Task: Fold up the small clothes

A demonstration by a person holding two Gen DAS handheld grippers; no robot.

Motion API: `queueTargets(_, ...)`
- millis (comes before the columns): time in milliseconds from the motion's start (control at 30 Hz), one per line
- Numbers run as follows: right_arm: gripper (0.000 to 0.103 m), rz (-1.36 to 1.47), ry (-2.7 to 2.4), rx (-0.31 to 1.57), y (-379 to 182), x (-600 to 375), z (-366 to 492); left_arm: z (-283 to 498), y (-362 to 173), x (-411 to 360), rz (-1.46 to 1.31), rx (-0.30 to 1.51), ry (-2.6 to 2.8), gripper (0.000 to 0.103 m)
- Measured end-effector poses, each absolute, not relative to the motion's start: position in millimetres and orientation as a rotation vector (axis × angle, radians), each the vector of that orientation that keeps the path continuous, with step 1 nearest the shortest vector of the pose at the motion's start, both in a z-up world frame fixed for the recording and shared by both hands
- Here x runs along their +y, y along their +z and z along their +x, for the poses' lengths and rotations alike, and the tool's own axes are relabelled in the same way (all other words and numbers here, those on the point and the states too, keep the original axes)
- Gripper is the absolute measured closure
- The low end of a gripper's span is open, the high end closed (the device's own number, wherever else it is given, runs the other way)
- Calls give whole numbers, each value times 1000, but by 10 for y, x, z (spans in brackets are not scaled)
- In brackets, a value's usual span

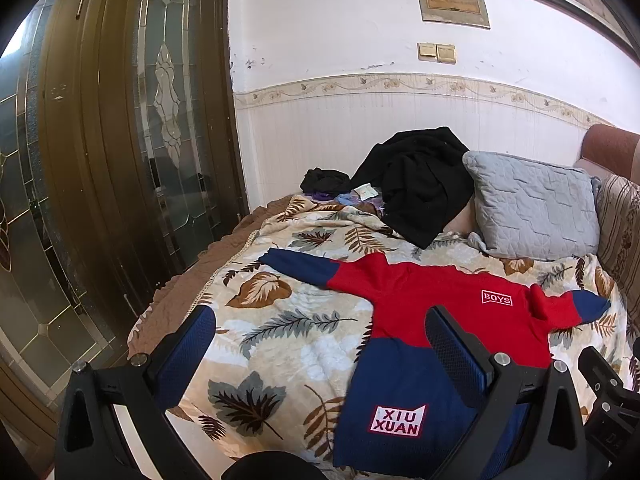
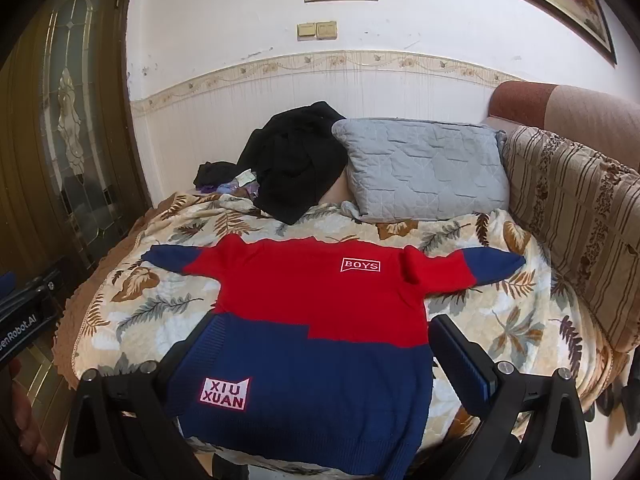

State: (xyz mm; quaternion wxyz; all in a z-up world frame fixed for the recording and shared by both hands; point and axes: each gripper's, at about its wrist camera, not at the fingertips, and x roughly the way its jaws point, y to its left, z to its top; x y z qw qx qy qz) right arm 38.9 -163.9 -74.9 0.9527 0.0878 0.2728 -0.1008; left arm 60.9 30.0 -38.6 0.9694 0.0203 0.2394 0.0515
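A small red and navy sweater [image 1: 416,320] lies flat, front up, on a leaf-print blanket, with both sleeves spread out. It shows centred in the right wrist view [image 2: 316,312]. White labels read "BOYS" and "XIU XUAN". My left gripper [image 1: 320,340] is open and empty, hovering over the sweater's left side and the blanket. My right gripper [image 2: 308,356] is open and empty, above the navy hem with its fingers either side of the body.
A black garment heap [image 2: 296,164] and a grey quilted pillow [image 2: 424,168] lie beyond the sweater. A striped sofa back [image 2: 580,216] runs along the right. A wooden glass-panel door [image 1: 100,160] stands left. The blanket [image 1: 280,332] edge drops off at the left.
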Motion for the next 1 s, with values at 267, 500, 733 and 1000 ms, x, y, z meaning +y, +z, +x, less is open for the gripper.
queueTargets(267,0,176,-203,554,-753,-1640,399,603,-395,316,37,487,101,0)
queueTargets(500,0,175,-201,564,-758,-1633,464,656,-414,325,45,496,99,0)
queueTargets(733,0,175,-197,575,-781,-1644,552,727,-434,299,55,509,99,0)
queueTargets(1000,0,180,-196,588,-835,-1680,656,841,-466,199,71,527,102,0)
